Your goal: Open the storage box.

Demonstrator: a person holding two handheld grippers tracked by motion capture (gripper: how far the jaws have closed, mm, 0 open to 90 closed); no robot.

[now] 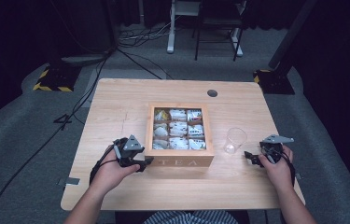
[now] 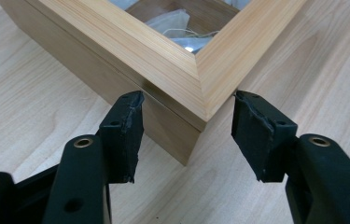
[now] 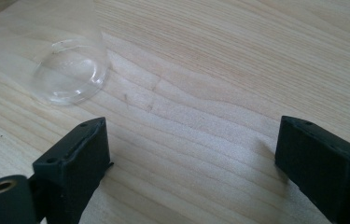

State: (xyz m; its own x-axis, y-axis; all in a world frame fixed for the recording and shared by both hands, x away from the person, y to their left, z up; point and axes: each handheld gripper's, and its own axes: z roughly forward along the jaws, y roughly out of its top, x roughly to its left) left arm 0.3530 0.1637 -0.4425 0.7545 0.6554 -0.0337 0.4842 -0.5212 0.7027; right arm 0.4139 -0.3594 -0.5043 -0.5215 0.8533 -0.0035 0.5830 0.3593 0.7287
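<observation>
A wooden tea box (image 1: 182, 162) marked TEA stands mid-table, with several tea bags (image 1: 178, 129) in its compartments. My left gripper (image 1: 147, 161) is at the box's near-left corner. In the left gripper view that corner (image 2: 163, 60) sits between the jaws of my left gripper (image 2: 186, 123), and both pad tips touch its two sides at lid height. A tea bag (image 2: 172, 23) shows inside the frame. My right gripper (image 1: 249, 156) rests low over bare wood right of the box. The right gripper (image 3: 191, 154) has its jaws wide apart with nothing between them. A clear plastic cup (image 1: 234, 140) (image 3: 72, 77) stands just beyond it.
The wooden table (image 1: 116, 107) has a round cable hole (image 1: 212, 93) at its far side. Bare wood lies left of the box and along the near edge. Cables (image 1: 93, 88) run over the grey floor to the left, and furniture legs (image 1: 170, 42) stand behind the table.
</observation>
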